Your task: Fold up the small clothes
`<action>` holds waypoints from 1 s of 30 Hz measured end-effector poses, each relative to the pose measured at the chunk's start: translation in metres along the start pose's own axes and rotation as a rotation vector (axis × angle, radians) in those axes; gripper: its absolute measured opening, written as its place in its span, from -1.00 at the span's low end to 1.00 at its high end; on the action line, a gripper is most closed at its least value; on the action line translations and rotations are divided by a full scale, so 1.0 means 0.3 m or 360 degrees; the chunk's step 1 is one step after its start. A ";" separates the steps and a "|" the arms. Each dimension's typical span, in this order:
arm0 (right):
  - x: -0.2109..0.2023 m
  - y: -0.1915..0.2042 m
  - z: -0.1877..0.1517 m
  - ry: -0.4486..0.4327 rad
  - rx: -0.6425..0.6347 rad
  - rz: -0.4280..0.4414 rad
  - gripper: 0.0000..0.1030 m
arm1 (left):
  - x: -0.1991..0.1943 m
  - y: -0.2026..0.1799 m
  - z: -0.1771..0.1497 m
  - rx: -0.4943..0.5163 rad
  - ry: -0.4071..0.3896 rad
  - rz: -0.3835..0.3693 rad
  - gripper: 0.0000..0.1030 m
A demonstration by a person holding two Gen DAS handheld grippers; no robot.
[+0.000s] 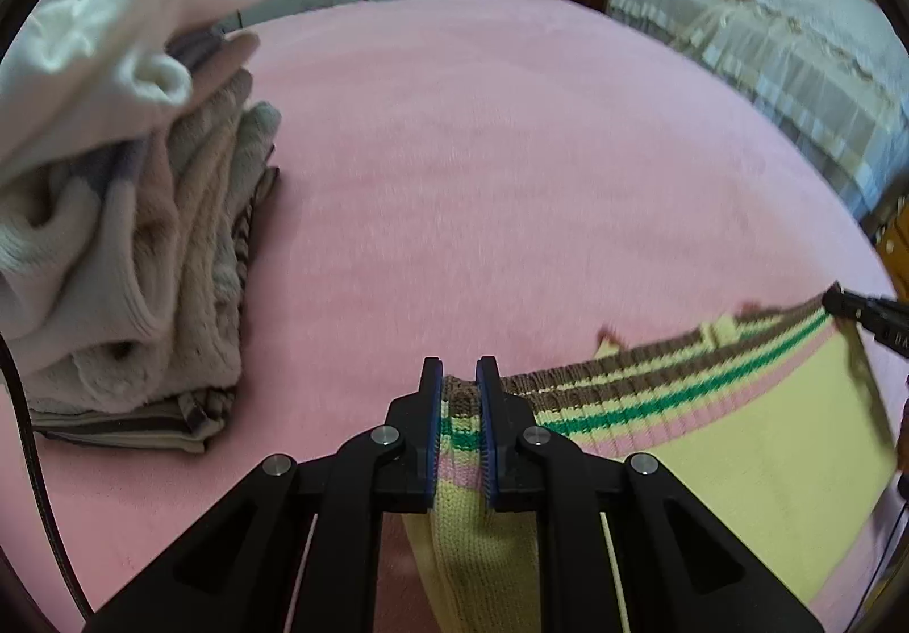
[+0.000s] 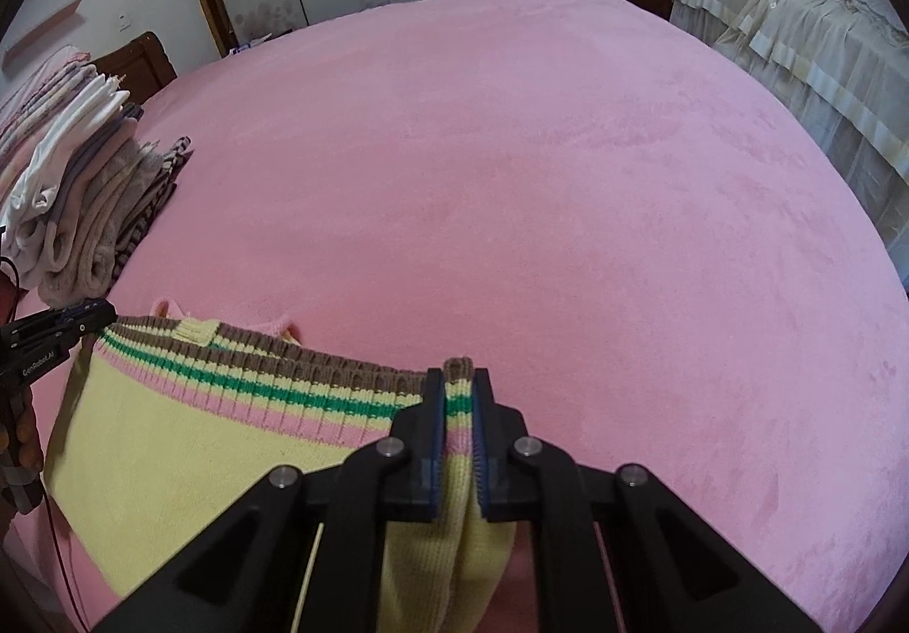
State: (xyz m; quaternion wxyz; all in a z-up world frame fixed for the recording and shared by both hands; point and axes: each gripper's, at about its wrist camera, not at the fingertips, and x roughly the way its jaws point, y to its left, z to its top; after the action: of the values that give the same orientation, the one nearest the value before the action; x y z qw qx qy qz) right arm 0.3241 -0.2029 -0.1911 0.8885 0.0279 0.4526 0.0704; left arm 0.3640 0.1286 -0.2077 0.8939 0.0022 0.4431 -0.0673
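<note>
The yellow sweater (image 2: 187, 440) is held above the pink bed (image 2: 511, 178), its striped hem pinched by the left gripper (image 1: 460, 423) and right gripper (image 2: 457, 434). Uneven tension could skew the fold.

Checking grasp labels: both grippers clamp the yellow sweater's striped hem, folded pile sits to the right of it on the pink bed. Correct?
Not quite. The folded pile sits to the left of the yellow sweater, as the right wrist view shows. The rest holds: left gripper and right gripper both clamp its striped hem on the pink bed.
</note>
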 end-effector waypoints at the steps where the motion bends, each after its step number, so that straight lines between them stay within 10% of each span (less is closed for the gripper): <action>1: -0.005 -0.004 0.003 -0.0022 0.0013 0.0005 -0.85 | 0.003 0.008 0.002 -0.0018 -0.0013 0.0010 -0.82; 11: 0.076 -0.001 -0.024 0.0063 0.0000 -0.0075 -0.84 | 0.089 0.005 -0.035 -0.0019 0.0093 0.0048 -0.79; 18: -0.043 0.030 -0.014 0.0074 -0.0016 -0.0036 -0.54 | -0.015 -0.039 -0.008 0.0012 0.0095 0.0142 0.22; 30: -0.358 0.291 -0.141 -0.0112 -0.0085 0.0181 -0.50 | -0.410 -0.114 -0.197 -0.0345 -0.0154 0.0003 0.27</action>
State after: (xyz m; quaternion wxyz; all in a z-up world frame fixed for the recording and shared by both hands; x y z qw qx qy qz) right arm 0.2189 -0.1334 -0.1200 0.8988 0.0325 0.4168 0.1318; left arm 0.2394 0.1132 -0.1441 0.9093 -0.0972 0.4041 -0.0184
